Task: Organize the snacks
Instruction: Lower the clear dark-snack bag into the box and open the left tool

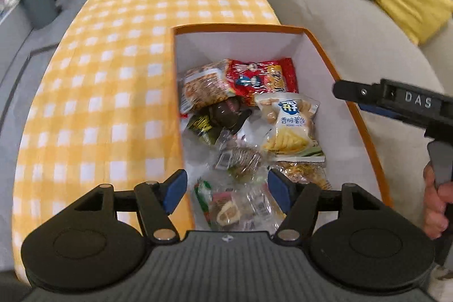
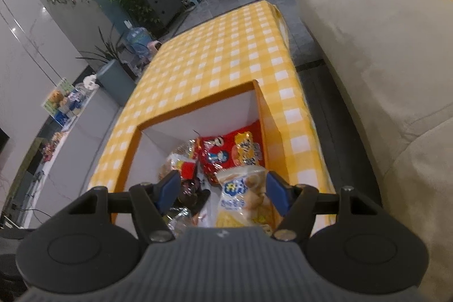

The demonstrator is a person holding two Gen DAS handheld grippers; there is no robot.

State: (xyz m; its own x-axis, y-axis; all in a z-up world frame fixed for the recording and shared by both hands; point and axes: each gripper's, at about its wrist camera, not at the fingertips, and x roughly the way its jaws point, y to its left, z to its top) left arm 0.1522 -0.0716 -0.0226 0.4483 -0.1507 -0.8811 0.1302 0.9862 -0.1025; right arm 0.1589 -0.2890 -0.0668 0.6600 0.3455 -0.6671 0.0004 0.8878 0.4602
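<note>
Snacks [image 1: 249, 132] already lie heaped inside the orange box [image 1: 356, 115] on the checkered desk [image 1: 113, 75]; no packet shows on the cloth outside it, so the gathering looks nearly finished. Left gripper [image 1: 227, 193] hangs over the box's near end, fingers spread wide and empty. Right gripper [image 2: 220, 194] hovers above the packets, likewise open, holding nothing.

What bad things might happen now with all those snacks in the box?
1. The orange box sits at the table's edge beside the sofa; a bump might push it off.
2. The open left gripper hangs over thin clear-wrapped snacks; squeezing might crush them.
3. The open right gripper is close by, so the two might collide.
</note>
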